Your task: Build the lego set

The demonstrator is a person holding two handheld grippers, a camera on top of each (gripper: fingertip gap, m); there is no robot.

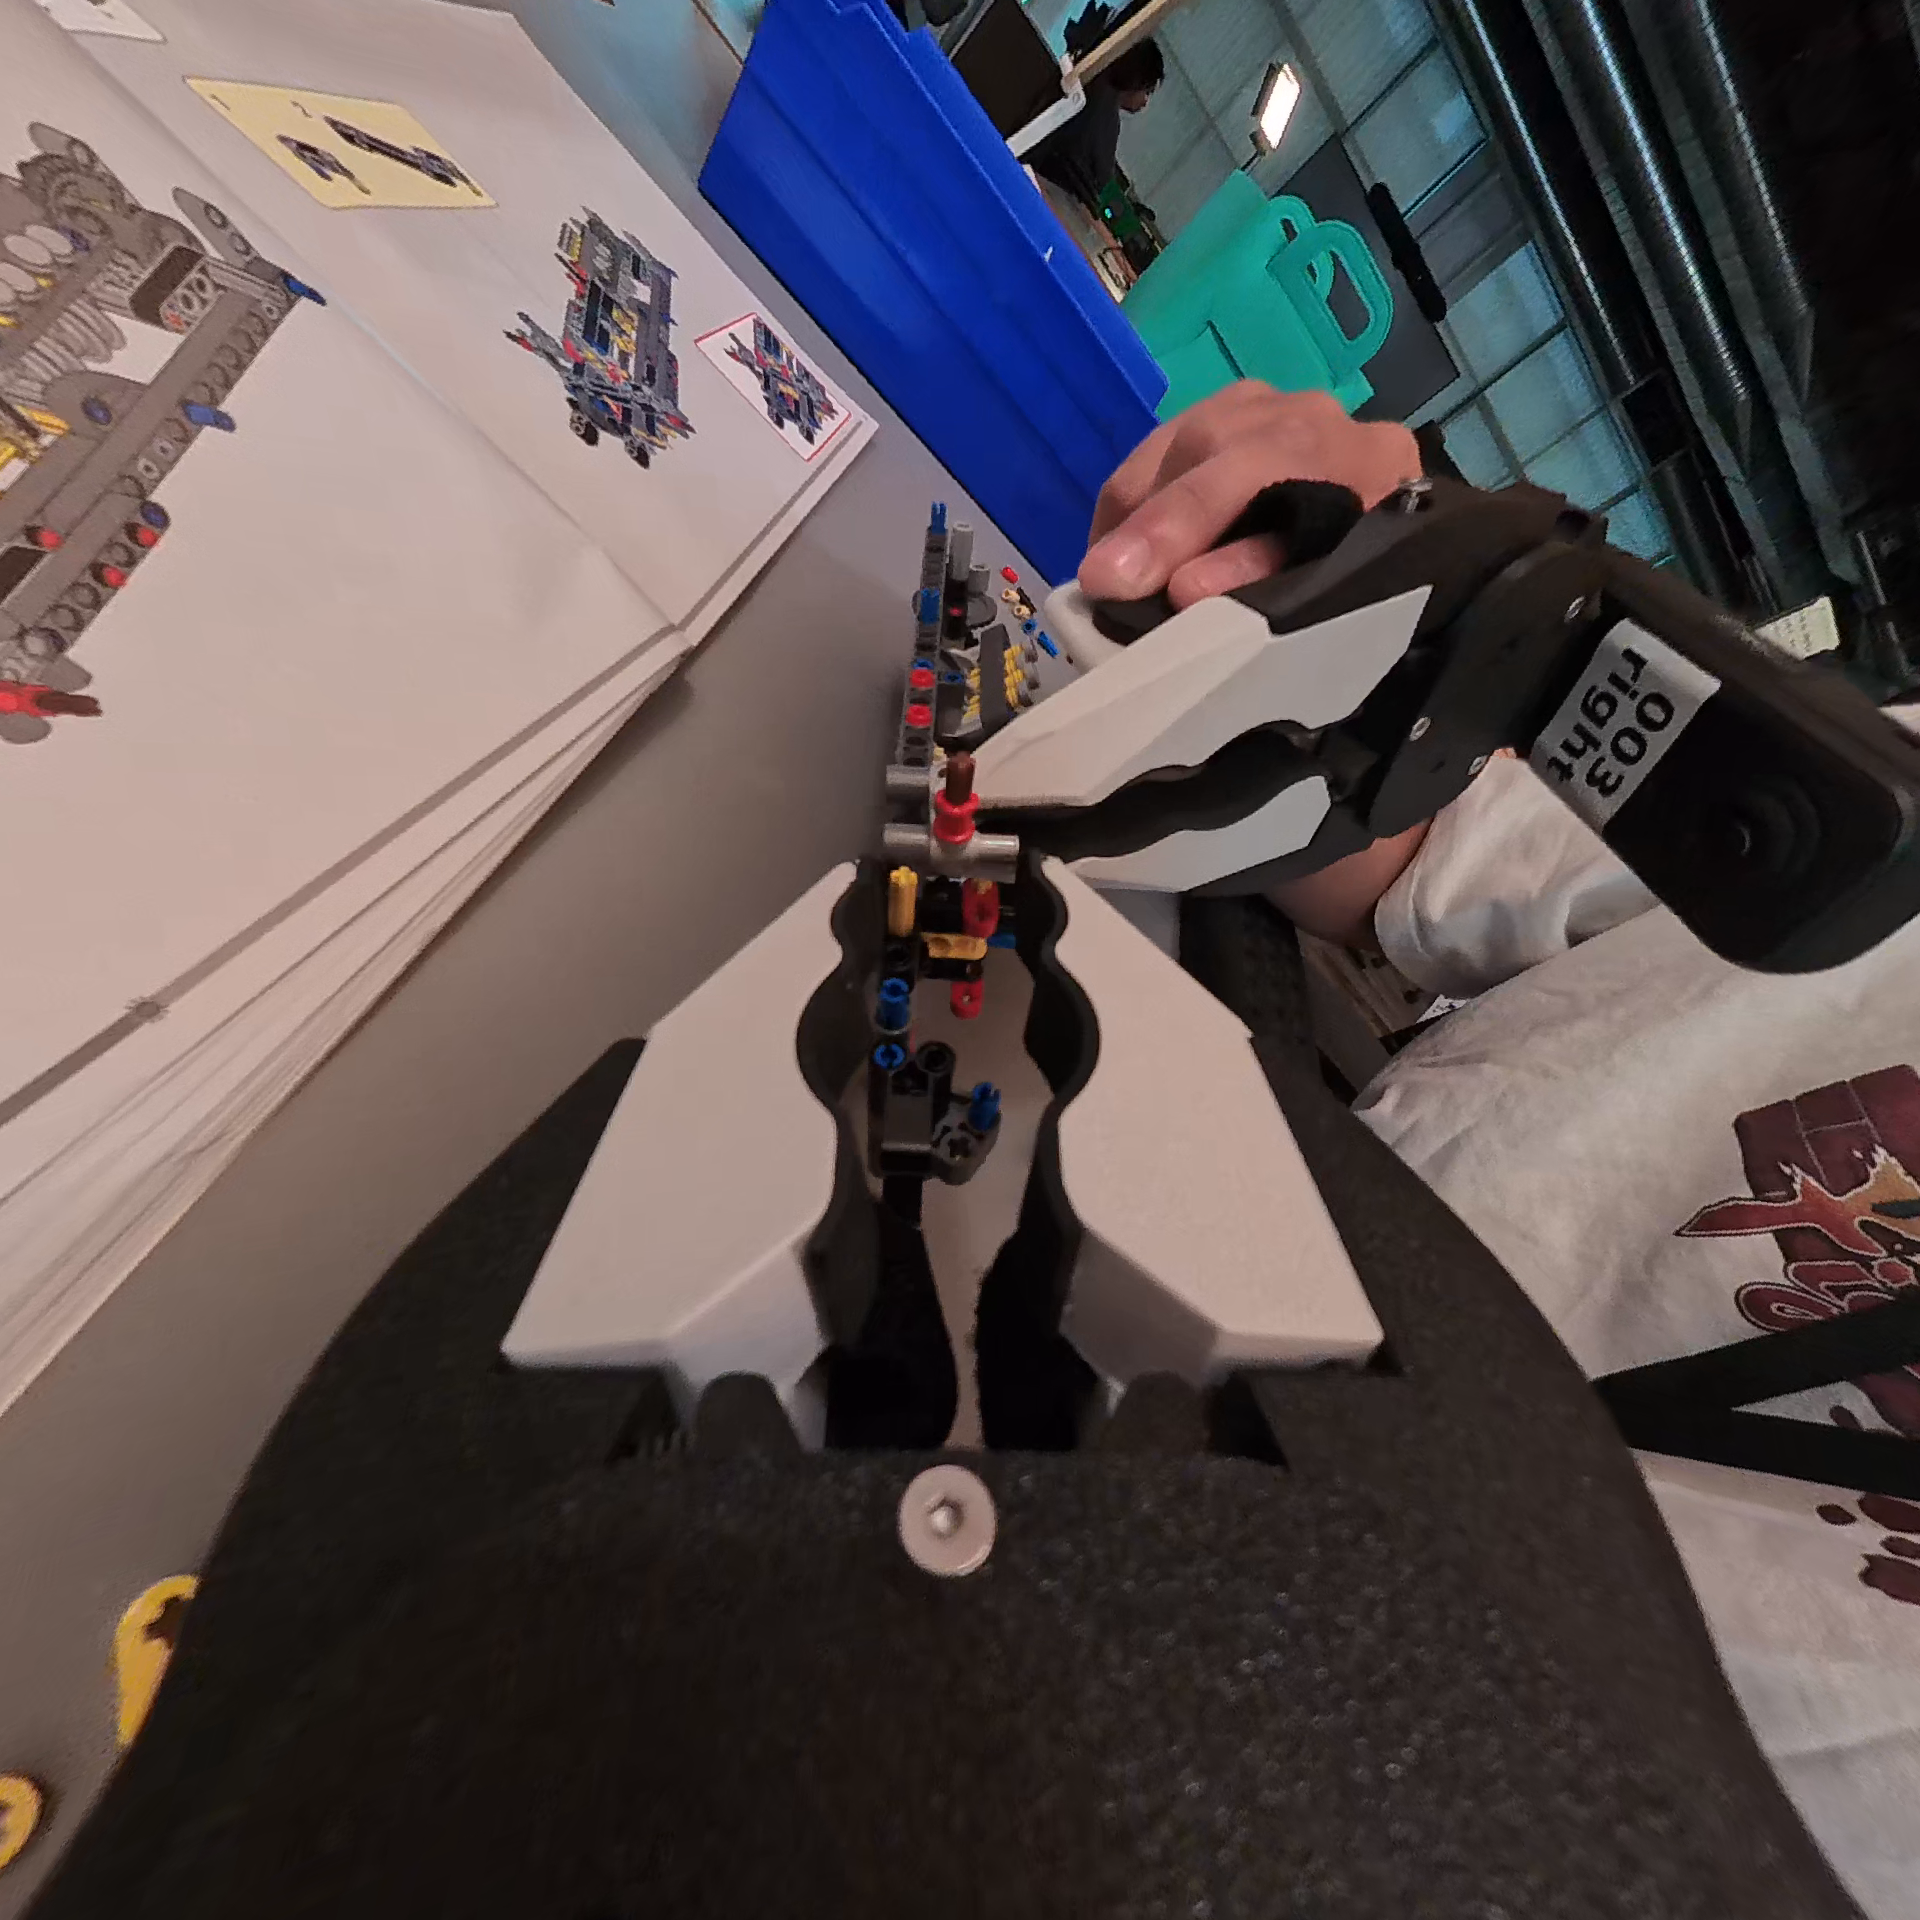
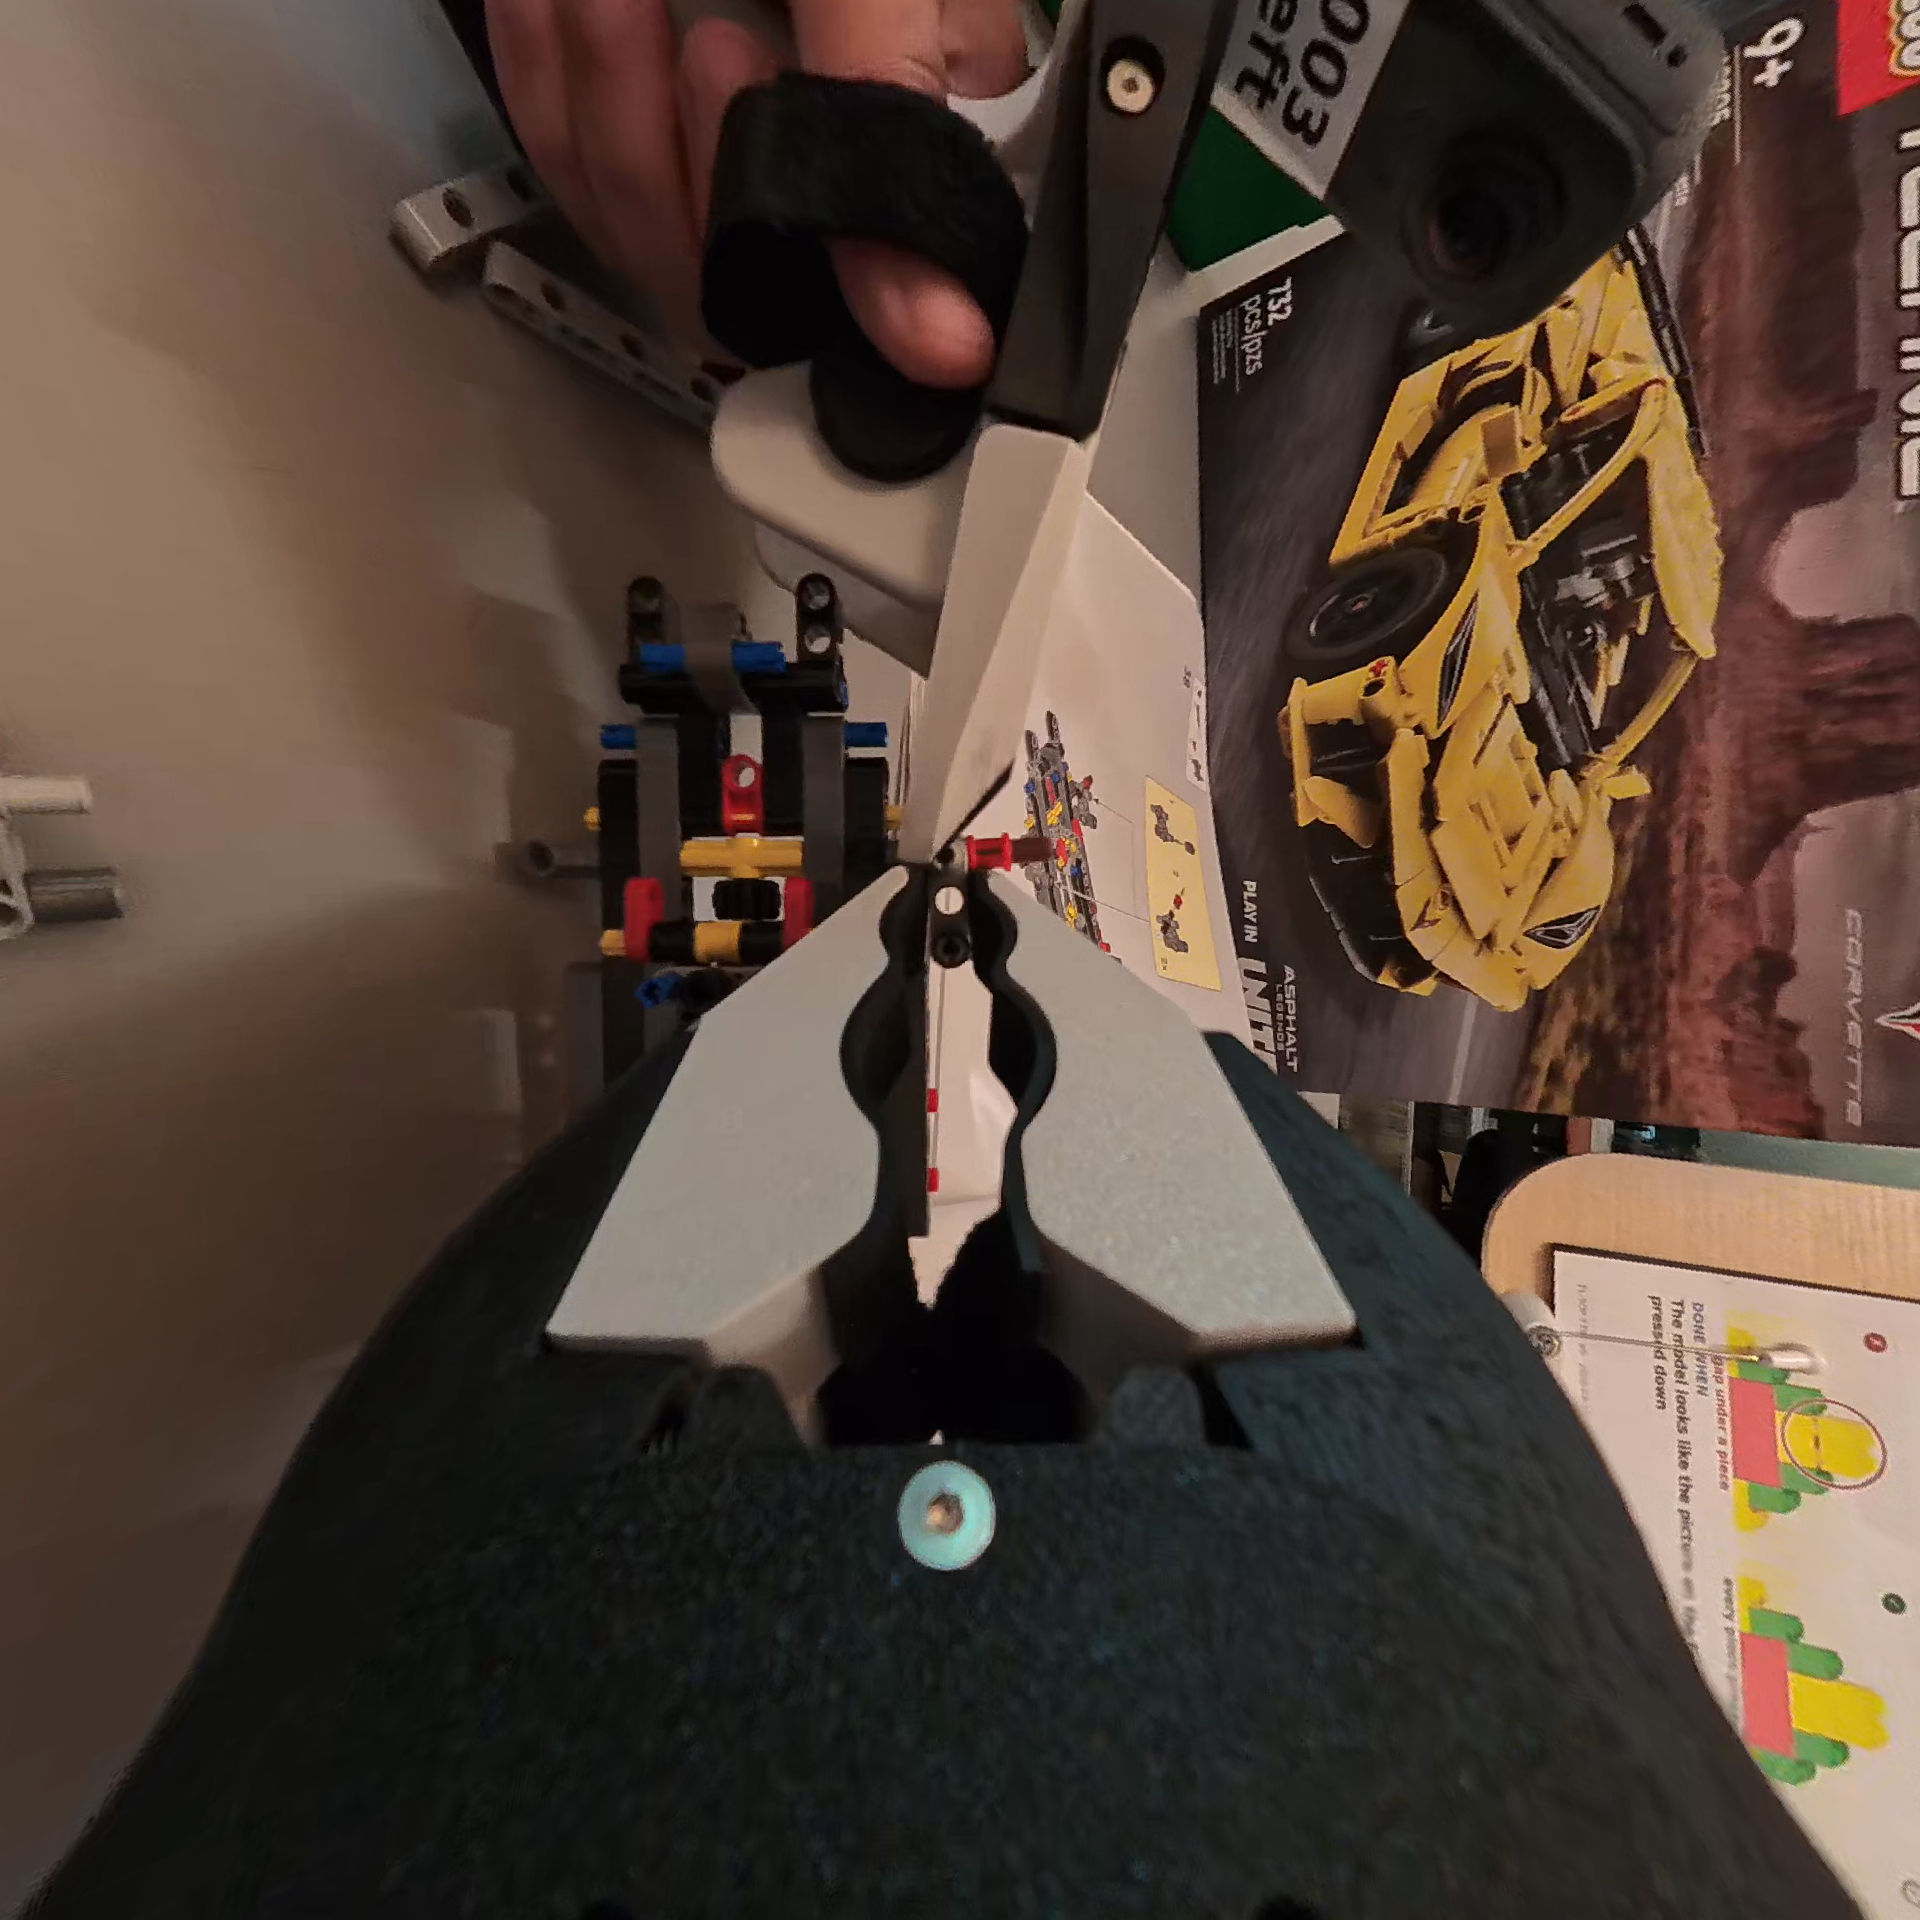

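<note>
Grey tabletop underneath, workshop windows far off at 1 o'clock.

From the left wrist: open instruction booklet spread flat from 9 to 11 o'clock, probably for checking the step at a glance. Blue bin behind at 12. At centre, left tongs closed onto the near end of the half-built model, pads against both its sides, with the far end of the frame stretching toward 12. Looks like a steadying grip, bracing the model against a sideways push. On the table or lifted: cannot tell. Reaching in from 3 o'clock, right tongs, tips touching a grey connector carrying a red pin, just beyond the left tips.

From the right wrist: loose grey beams at 10 o'clock, well apart from the work, likely set aside for later steps. Model just left of centre. Right tongs almost fully closed, pinching a thin dark strip edge-on at the tips, probably to press it onto the model beside the red pin. Seated yet or not: cannot tell. Box with a yellow car at 2 o'clock, printed card at 4.
</note>
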